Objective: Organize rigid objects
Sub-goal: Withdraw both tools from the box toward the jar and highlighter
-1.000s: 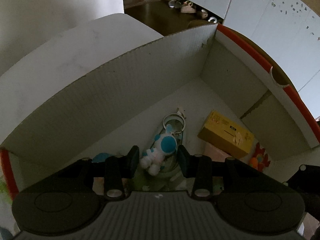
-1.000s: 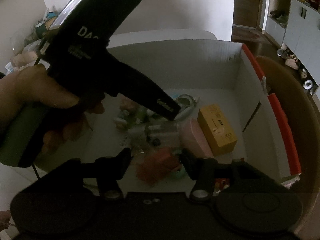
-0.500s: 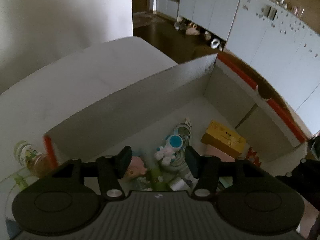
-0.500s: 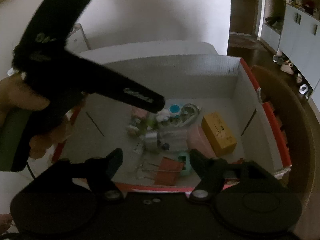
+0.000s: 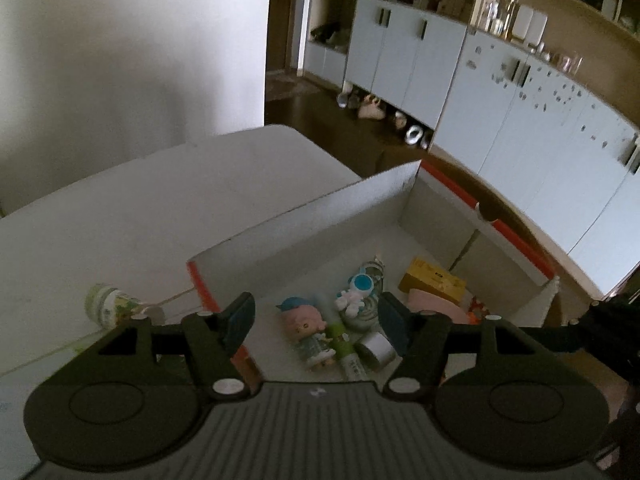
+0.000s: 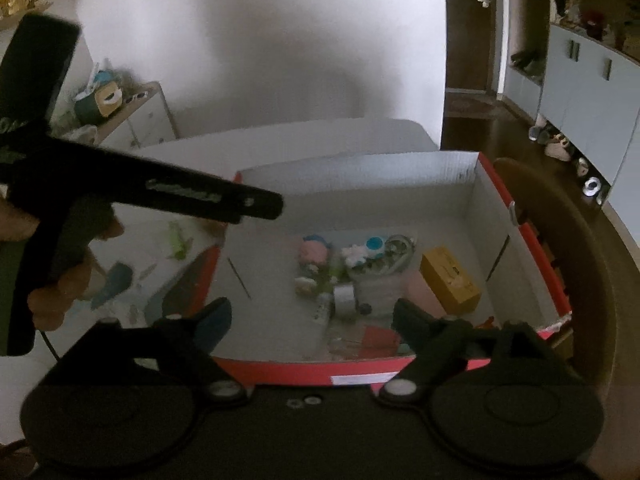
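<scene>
A red-edged white cardboard box (image 5: 304,216) (image 6: 360,176) holds several small things: an astronaut keychain (image 5: 354,292) (image 6: 362,252), a pink-faced doll with blue hair (image 5: 306,326) (image 6: 314,250), a yellow carton (image 5: 434,282) (image 6: 450,278), a silver tape roll (image 5: 378,346) (image 6: 344,298) and a green tube (image 5: 340,336). My left gripper (image 5: 316,318) is open and empty, high above the box's near-left part. My right gripper (image 6: 312,316) is open and empty above the box's front edge. The left gripper's body also shows in the right wrist view (image 6: 140,192), held by a hand.
The box sits on a white table (image 5: 132,216). A small green-labelled jar (image 5: 110,306) lies on the table left of the box. A brown chair back (image 6: 572,248) curves round the box's right side. White cabinets (image 5: 520,120) stand behind.
Both grippers have risen and pulled back from inside the box. The left gripper has opened and the astronaut keychain lies in the box. The whole box now shows.
</scene>
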### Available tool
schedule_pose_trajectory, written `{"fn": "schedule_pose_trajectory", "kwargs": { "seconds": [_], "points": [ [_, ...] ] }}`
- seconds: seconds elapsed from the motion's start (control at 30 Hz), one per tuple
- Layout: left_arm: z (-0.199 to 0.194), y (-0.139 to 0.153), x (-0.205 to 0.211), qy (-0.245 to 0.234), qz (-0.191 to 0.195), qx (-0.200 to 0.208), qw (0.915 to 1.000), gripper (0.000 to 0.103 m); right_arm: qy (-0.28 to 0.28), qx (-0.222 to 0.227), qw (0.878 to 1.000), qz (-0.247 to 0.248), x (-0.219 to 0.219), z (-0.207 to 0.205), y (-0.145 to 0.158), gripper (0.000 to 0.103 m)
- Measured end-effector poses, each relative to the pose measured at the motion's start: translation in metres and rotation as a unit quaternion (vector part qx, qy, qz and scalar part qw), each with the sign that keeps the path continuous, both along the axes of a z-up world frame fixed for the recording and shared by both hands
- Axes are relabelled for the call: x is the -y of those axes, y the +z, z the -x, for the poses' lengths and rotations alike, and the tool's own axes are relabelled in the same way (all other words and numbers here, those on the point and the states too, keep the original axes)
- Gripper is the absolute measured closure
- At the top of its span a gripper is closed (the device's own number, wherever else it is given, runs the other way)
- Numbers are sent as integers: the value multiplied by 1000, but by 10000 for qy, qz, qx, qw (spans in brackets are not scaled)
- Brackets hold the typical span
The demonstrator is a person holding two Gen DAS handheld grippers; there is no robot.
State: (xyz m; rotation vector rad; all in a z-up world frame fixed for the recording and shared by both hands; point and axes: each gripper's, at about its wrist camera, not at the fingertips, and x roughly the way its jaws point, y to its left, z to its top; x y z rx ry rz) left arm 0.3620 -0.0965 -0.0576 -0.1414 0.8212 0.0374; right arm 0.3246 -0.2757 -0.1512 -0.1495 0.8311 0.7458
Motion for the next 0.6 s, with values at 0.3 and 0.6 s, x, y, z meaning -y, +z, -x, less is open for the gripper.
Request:
{"fn": "schedule_pose_trajectory", "kwargs": {
  "seconds": [0.3, 0.6],
  "points": [
    [48, 18, -28, -107, -84, 433, 9990, 28, -235, 245, 9991, -263, -16, 31, 19, 2],
    [94, 28, -64, -48, -114, 664, 9977, 21, -348, 351, 9980, -391, -43, 62, 25, 1]
  ]
}}
